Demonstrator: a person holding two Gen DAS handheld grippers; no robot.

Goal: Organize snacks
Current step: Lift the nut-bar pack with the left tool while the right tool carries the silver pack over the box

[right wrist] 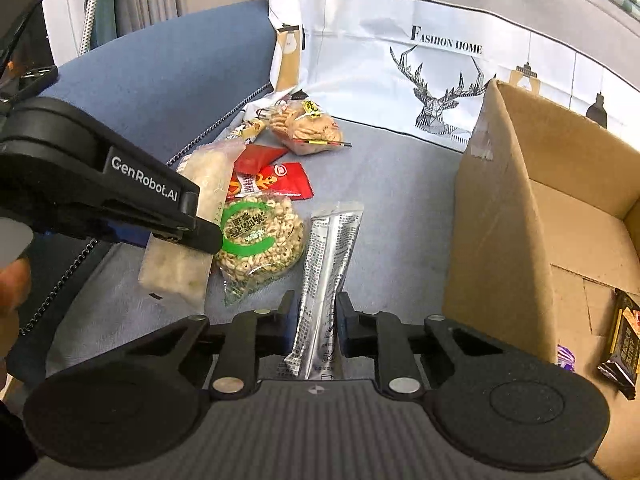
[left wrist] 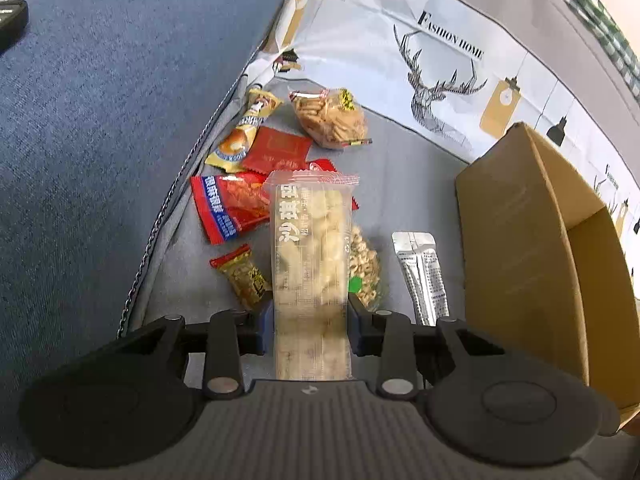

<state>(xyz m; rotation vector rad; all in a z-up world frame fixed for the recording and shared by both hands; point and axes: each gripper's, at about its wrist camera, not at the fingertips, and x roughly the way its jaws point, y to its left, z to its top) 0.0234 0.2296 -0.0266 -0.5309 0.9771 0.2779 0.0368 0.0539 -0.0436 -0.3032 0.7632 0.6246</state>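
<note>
Snacks, assorted, loose on a grey-blue cushion beside a cardboard box (left wrist: 520,264). Left wrist view: left gripper (left wrist: 311,312) pinching a clear pale rice-cake bar (left wrist: 310,248), lifted over the pile; beneath lie a red-and-blue packet (left wrist: 226,206), a small red packet (left wrist: 277,149), a biscuit bag (left wrist: 330,118), a cereal-ring bag (left wrist: 366,268) and a silver sachet (left wrist: 424,276). Right wrist view: right gripper (right wrist: 315,320) closed on the silver sachet, its far end resting on the cushion; box interior (right wrist: 580,248) holds a dark chocolate bar (right wrist: 622,340). Step in hand, by judgement: both items grasped. Next move calls for carrying each over the box wall and releasing inside.
</note>
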